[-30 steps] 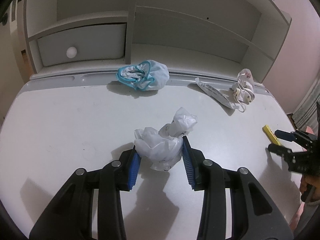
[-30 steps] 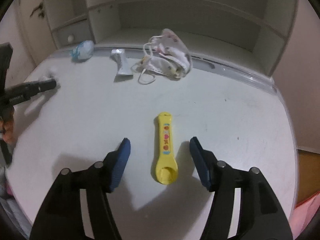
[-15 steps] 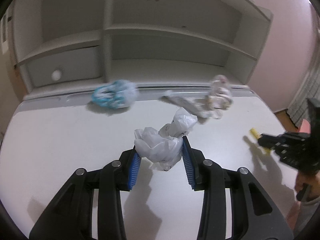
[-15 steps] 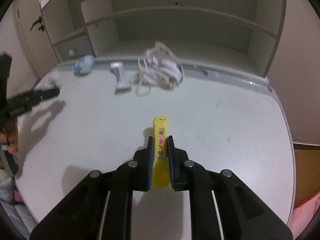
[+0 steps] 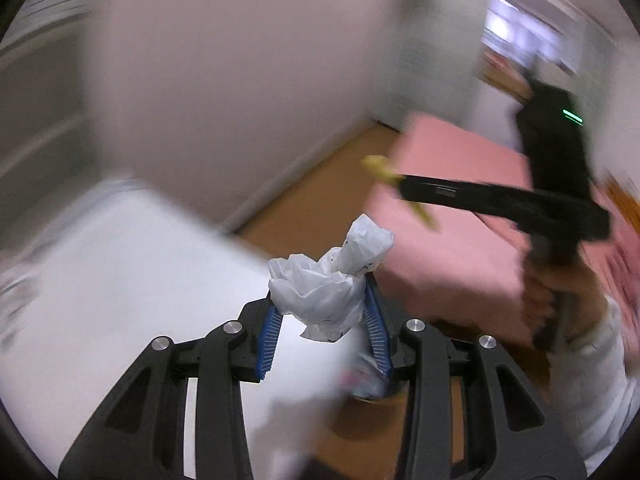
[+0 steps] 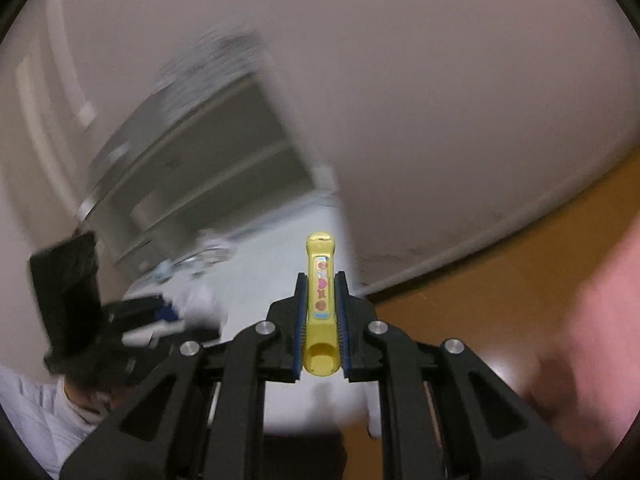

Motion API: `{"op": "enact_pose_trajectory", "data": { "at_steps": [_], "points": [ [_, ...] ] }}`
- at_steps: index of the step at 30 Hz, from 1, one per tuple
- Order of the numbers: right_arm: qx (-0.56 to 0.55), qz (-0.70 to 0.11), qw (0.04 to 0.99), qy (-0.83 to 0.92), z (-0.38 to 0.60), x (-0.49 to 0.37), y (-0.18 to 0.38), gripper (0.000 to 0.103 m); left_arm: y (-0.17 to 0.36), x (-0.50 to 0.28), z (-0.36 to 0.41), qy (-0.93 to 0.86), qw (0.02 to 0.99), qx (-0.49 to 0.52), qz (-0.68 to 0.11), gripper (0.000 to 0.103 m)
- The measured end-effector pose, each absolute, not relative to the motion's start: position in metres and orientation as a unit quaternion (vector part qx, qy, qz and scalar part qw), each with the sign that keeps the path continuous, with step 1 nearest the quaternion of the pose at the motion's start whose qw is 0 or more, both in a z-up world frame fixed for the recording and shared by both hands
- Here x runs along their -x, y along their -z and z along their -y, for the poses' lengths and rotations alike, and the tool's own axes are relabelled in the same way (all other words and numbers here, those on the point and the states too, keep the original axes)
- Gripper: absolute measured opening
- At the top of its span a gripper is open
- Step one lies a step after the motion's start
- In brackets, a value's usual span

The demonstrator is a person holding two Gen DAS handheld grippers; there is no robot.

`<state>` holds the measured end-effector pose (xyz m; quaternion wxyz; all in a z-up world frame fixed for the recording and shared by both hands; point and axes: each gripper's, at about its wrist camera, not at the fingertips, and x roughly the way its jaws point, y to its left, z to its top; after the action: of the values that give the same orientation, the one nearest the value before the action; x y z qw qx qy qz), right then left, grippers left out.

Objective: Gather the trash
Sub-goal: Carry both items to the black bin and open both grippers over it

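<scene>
Trash in hand, two items: crumpled white plastic wad (image 5: 320, 296) clamped between the pads of the left tool (image 5: 324, 330); yellow tube-shaped piece (image 6: 321, 308) clamped in the right tool (image 6: 321, 320), jaws nearly together on it. Both carried off the white surface (image 5: 100, 280), above wood floor (image 6: 500, 280). Risk: the wad is soft and loosely bunched, so a fast swing may shake it free. Surroundings: pink bed (image 5: 460, 208) close by, wall and blurred shelving behind; no bin identifiable.

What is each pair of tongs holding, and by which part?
Left tongs: crumpled white plastic bag, around its middle. Right tongs: yellow tube, near its open end.
</scene>
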<state>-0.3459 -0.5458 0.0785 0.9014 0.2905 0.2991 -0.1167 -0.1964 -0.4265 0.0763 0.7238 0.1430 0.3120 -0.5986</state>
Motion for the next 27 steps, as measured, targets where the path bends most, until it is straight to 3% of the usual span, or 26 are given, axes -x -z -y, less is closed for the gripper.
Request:
{"op": "enact_pose_trajectory", "data": {
  "at_steps": [4, 8, 10, 17, 18, 19, 20, 21, 22, 27],
  "points": [
    [-0.394, -0.347, 0.825, 0.211, 0.599, 0.437, 0.024, 0.014, -0.009, 0.268, 0.510, 0.659, 0.616, -0.199, -0.382, 0.038],
    [-0.501, -0.395, 0.731, 0.243, 0.618, 0.487, 0.148, 0.014, 0.134, 0.286, 0.591, 0.598, 0.556, -0.273, -0.508, 0.038],
    [-0.546, -0.390, 0.702, 0.237, 0.621, 0.500, 0.186, 0.014, 0.179, 0.284, 0.611, 0.574, 0.535, -0.282, -0.552, 0.038],
    [-0.565, -0.392, 0.689, 0.230, 0.631, 0.501, 0.217, 0.014, 0.201, 0.291, 0.633, 0.560, 0.538, -0.295, -0.556, 0.039],
    [-0.564, -0.392, 0.689, 0.231, 0.633, 0.502, 0.218, 0.014, 0.197, 0.295, 0.631, 0.563, 0.540, -0.292, -0.554, 0.047],
    [-0.565, -0.393, 0.688, 0.232, 0.635, 0.502, 0.219, 0.019, 0.197, 0.292, 0.628, 0.566, 0.540, -0.283, -0.556, 0.060],
    [-0.567, -0.395, 0.683, 0.237, 0.635, 0.505, 0.222, 0.050, 0.195, 0.292, 0.629, 0.567, 0.542, -0.273, -0.557, 0.090],
    [-0.569, -0.396, 0.678, 0.244, 0.640, 0.507, 0.223, 0.076, 0.191, 0.291, 0.629, 0.566, 0.560, -0.266, -0.544, 0.096],
    [-0.570, -0.390, 0.677, 0.253, 0.640, 0.511, 0.221, 0.093, 0.186, 0.293, 0.627, 0.566, 0.572, -0.264, -0.532, 0.096],
    [-0.560, -0.365, 0.679, 0.304, 0.642, 0.536, 0.205, 0.096, 0.143, 0.300, 0.611, 0.588, 0.601, -0.250, -0.480, 0.096]
  ]
}}
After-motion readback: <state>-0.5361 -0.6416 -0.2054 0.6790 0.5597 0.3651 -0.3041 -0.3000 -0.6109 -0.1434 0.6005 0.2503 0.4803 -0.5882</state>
